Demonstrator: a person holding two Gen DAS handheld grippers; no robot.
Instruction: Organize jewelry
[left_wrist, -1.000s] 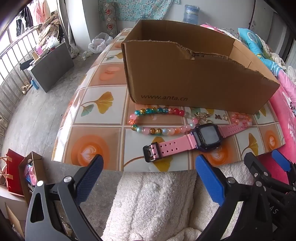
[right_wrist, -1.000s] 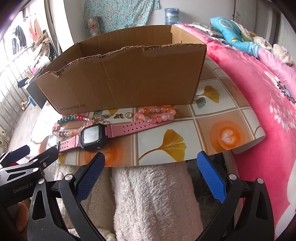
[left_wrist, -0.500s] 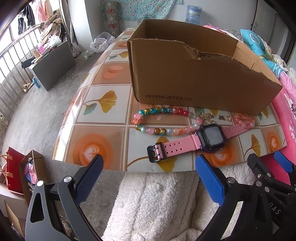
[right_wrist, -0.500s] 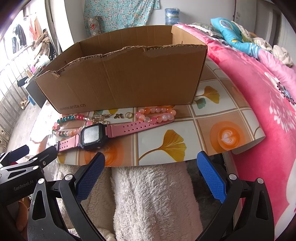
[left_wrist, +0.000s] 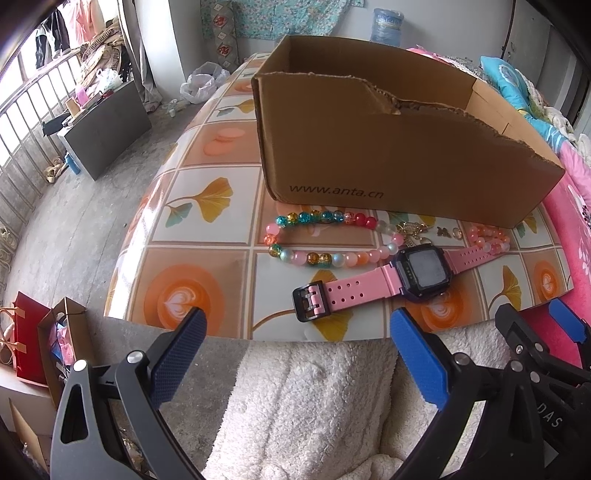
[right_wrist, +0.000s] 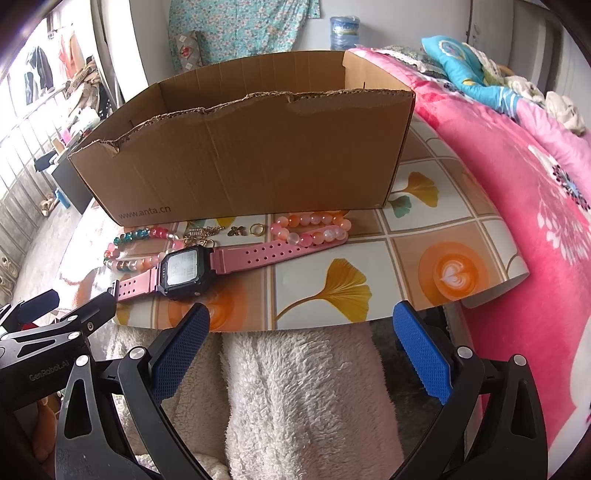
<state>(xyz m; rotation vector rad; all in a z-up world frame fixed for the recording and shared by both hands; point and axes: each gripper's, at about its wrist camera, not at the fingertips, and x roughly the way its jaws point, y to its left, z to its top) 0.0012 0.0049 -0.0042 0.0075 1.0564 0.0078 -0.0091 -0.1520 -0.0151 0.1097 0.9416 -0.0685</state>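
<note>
A pink-strapped digital watch (left_wrist: 384, 280) (right_wrist: 207, 264) lies near the table's front edge. Behind it lie a multicoloured bead bracelet (left_wrist: 325, 238) (right_wrist: 136, 247), a pink bead bracelet (left_wrist: 487, 238) (right_wrist: 310, 229), a gold chain (right_wrist: 201, 234), a small butterfly charm (right_wrist: 236, 231) and a gold ring (right_wrist: 256, 229). An open cardboard box (left_wrist: 388, 147) (right_wrist: 251, 158) stands behind them. My left gripper (left_wrist: 295, 354) is open and empty, just short of the table edge. My right gripper (right_wrist: 299, 350) is open and empty, also below the edge; it also shows in the left wrist view (left_wrist: 532, 328).
The table (left_wrist: 207, 254) (right_wrist: 443, 229) has a flower-patterned cover. White fleece-covered legs (left_wrist: 306, 398) (right_wrist: 306, 398) are under both grippers. A pink blanket (right_wrist: 517, 184) lies at the right. Gift bags (left_wrist: 33, 343) and a grey cabinet (left_wrist: 103, 129) stand on the floor at the left.
The left gripper has drifted left and slightly forward, so the jewelry sits further right in its view. The right gripper has barely moved. Nothing was grasped.
</note>
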